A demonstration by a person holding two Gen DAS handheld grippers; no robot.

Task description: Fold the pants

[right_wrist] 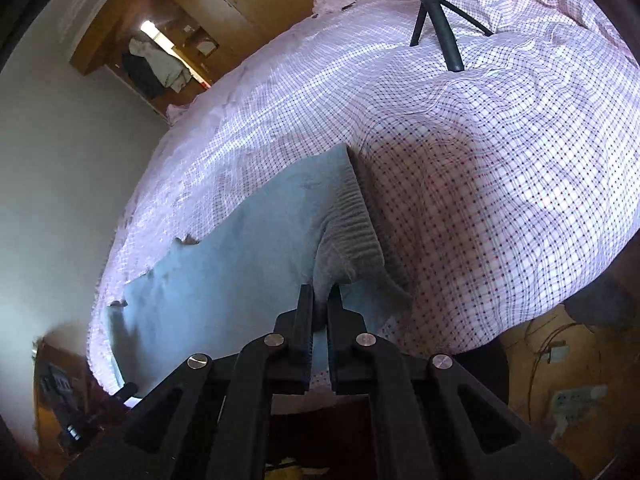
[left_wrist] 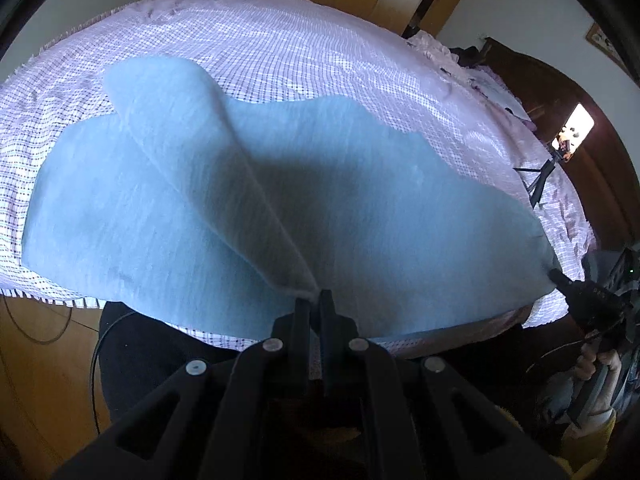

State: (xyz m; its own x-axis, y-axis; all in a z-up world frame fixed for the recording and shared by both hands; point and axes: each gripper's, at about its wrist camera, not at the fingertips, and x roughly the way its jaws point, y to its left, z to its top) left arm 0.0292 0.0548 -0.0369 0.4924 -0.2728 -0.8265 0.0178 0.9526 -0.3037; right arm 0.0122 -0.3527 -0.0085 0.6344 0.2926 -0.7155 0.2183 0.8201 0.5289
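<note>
Left wrist view: light blue pants point(left_wrist: 248, 200) spread across the checked bed sheet point(left_wrist: 280, 52), one fold ridge rising to the left tongs point(left_wrist: 315, 300), clamped shut on the near edge. Right tongs point(left_wrist: 560, 278) pinch the far right corner. Right wrist view alone shows the ribbed grey waistband point(right_wrist: 352, 224) gripped in the closed right tongs point(right_wrist: 320, 294), and a tripod point(right_wrist: 440, 12) on the bed
</note>
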